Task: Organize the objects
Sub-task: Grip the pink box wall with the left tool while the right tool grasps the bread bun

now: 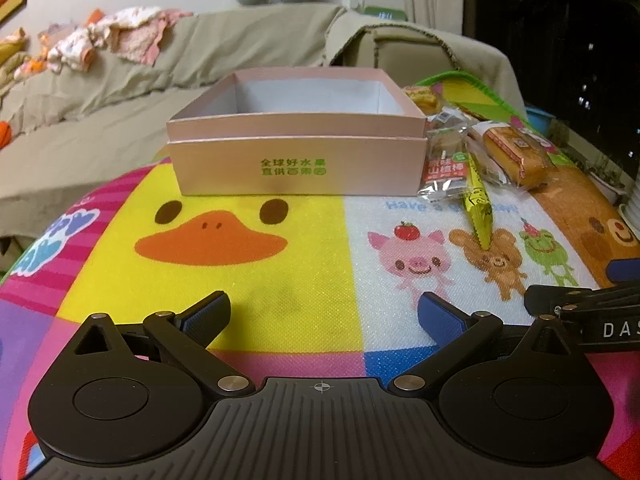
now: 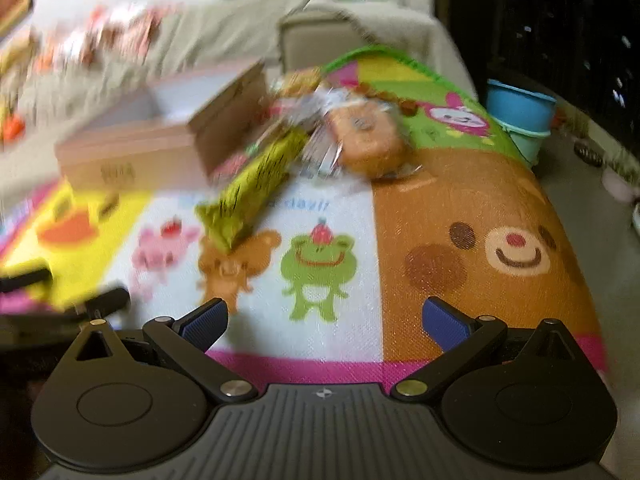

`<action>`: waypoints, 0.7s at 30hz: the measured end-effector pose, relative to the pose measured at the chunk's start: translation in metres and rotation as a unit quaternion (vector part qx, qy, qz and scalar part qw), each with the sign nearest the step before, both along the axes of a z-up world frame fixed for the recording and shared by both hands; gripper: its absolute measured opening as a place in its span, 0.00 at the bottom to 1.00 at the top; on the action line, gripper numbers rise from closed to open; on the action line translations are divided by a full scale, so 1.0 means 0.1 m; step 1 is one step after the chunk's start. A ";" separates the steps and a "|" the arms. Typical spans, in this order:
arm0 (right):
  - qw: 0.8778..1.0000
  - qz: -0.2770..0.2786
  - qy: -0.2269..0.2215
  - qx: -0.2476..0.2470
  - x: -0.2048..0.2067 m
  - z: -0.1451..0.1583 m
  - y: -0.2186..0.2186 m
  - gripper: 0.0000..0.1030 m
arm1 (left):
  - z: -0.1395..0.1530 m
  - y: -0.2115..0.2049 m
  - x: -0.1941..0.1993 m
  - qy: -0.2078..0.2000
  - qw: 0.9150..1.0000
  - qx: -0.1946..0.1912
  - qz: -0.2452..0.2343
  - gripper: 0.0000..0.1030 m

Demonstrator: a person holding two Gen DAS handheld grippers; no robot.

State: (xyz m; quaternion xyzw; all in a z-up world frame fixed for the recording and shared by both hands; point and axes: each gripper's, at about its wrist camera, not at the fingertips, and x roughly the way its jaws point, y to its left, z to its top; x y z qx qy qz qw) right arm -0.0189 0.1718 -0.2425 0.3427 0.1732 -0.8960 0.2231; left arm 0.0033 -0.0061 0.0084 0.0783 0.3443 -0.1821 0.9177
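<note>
L gripper (image 1: 324,314): jaws wide apart, held nothing, over duck print on mat (image 1: 280,280).
R gripper (image 2: 325,318): jaws wide apart, held nothing; view blurred.
Pink box (image 1: 298,160): on mat, lid off.
Snacks: green stick pack (image 1: 478,204), cake pack (image 1: 514,152), hawthorn pack (image 1: 446,162) just right of box.

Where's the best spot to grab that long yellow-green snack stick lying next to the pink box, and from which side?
Probably around the middle of the yellow-green snack stick, coming from above with the right gripper, jaws across its narrow width. It lies flat on the mat; its near end is free, while its far end meets other wrapped snacks beside the pink box.
</note>
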 end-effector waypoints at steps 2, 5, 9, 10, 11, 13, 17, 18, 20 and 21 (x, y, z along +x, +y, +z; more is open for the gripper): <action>1.000 -0.010 -0.016 0.004 -0.04 0.02 -0.03 1.00 | 0.06 0.01 0.04 0.027 0.998 0.001 -0.052 1.00; 0.999 -0.010 -0.041 0.019 -0.11 0.04 -0.07 1.00 | 0.27 0.09 0.07 0.064 0.997 0.001 -0.043 1.00; 0.994 -0.004 -0.096 0.048 -0.22 0.13 -0.14 1.00 | 0.62 0.22 0.14 0.104 0.993 -0.005 -0.050 1.00; 0.992 -0.009 -0.114 0.052 -0.25 0.15 -0.15 1.00 | 0.68 0.25 0.17 0.117 0.991 -0.004 -0.066 1.00; 0.990 -0.020 -0.133 0.050 -0.27 0.19 -0.15 1.00 | 0.74 0.28 0.21 0.134 0.988 -0.006 -0.074 1.00; 0.983 -0.046 -0.172 0.042 -0.28 0.25 -0.15 1.00 | 0.84 0.33 0.29 0.160 0.982 -0.001 -0.102 1.00; 0.971 -0.100 -0.215 0.028 -0.07 0.60 -0.20 1.00 | 1.13 0.46 0.50 0.171 0.972 0.016 -0.158 1.00; 0.971 -0.109 -0.210 0.024 0.02 0.74 -0.22 1.00 | 1.21 0.49 0.58 0.173 0.970 0.016 -0.169 1.00; 0.972 -0.122 -0.198 0.019 0.21 1.06 -0.29 1.00 | 1.35 0.54 0.79 0.173 0.967 0.019 -0.188 1.00; 0.973 -0.129 -0.191 0.016 0.29 1.21 -0.32 1.00 | 1.40 0.55 0.89 0.172 0.966 0.019 -0.193 1.00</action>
